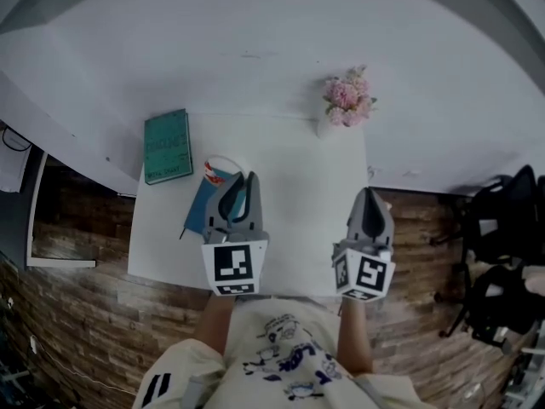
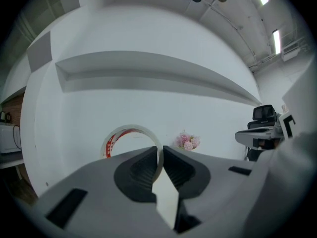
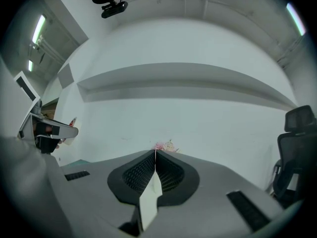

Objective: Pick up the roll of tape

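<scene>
White worktop (image 1: 298, 186) below: left gripper (image 2: 159, 150) pinches the roll of tape (image 2: 130, 129) by its thin wall, securely clear above it; right gripper (image 3: 155, 153) pressed together, unneeded.

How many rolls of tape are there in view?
1. The roll of tape is gripped by its wall in the left gripper, over the white table. Another could hide under the grippers.

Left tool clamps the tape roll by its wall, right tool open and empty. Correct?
Not quite. The right tool is shut, not open: the right gripper view shows its jaws closed together with nothing between them. The rest holds: the left tool clamps the tape roll by its wall.
</scene>
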{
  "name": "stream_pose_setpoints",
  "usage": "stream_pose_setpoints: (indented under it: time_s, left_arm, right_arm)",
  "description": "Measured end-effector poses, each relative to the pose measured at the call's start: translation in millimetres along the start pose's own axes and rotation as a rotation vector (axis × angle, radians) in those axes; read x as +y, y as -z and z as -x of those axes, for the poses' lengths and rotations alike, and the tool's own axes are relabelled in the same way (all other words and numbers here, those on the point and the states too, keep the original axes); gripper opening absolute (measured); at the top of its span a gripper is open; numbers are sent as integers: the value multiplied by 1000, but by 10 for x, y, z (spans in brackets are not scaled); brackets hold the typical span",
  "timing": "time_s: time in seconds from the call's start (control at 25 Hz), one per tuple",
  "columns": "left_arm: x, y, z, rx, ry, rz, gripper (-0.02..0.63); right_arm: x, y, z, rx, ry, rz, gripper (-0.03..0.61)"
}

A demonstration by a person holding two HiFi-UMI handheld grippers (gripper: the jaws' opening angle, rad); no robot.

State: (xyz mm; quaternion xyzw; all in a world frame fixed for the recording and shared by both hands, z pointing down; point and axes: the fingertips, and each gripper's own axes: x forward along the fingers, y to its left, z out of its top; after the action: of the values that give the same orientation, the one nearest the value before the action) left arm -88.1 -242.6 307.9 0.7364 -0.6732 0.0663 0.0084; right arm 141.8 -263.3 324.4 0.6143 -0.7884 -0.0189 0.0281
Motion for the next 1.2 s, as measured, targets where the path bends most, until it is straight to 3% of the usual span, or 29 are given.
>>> stream_pose_setpoints:
  time_s: [0.28,0.48,0.6,1.2]
  left_arm:
    - [15,-43,74,-24,-20,25,37]
    - [38,-41,92,-24,-19,-37,37]
    - [41,-50,83,-27,-17,-36,38]
    - [32,-70,20,-34,-6,-49,37]
  right_arm:
    - [56,-56,12,-27,-13,11,5]
    - [84,-69,-14,-13,-24,14,5]
    - [103,-58,-18,23,-21,4,5]
    - [89,-78,-67,11,-17,-3,5]
